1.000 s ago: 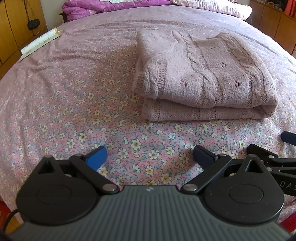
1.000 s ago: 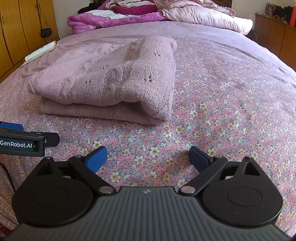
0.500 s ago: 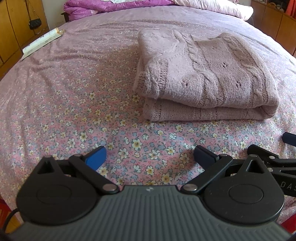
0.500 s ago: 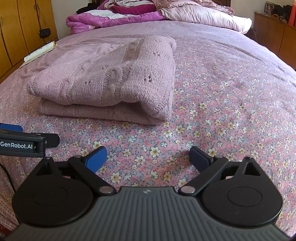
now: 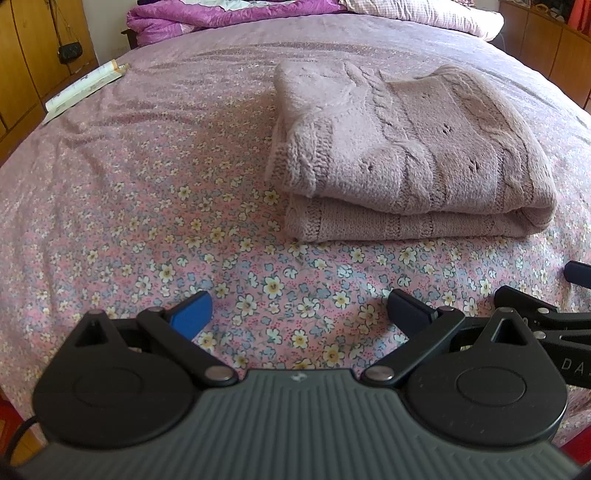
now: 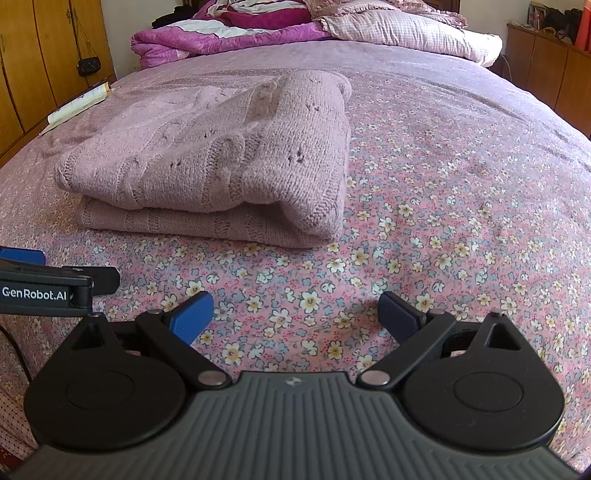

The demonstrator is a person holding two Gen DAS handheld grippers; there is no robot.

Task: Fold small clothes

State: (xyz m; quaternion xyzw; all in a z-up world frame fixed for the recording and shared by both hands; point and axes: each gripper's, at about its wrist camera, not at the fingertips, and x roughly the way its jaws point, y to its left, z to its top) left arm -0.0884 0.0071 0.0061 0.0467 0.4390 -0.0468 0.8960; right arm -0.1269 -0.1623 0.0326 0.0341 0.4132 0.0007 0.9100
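A pale pink knitted sweater (image 5: 406,147) lies folded into a neat thick rectangle on the flowered bedspread (image 5: 147,206). It also shows in the right wrist view (image 6: 221,158). My left gripper (image 5: 299,314) is open and empty, hovering over the bedspread short of the sweater's near edge. My right gripper (image 6: 295,314) is open and empty too, short of the sweater's near right corner. Each gripper shows at the edge of the other's view, the right one (image 5: 554,314) and the left one (image 6: 55,284).
A long cream box (image 5: 85,85) lies at the bed's far left edge. Purple quilts and a checked pillow (image 6: 388,29) are piled at the head of the bed. Wooden wardrobes (image 6: 48,55) stand on the left, wooden cabinets (image 6: 546,62) on the right.
Both grippers have tilted or drawn back slightly, so the sweater sits a little lower in view. The sweater has not moved and both grippers stay open.
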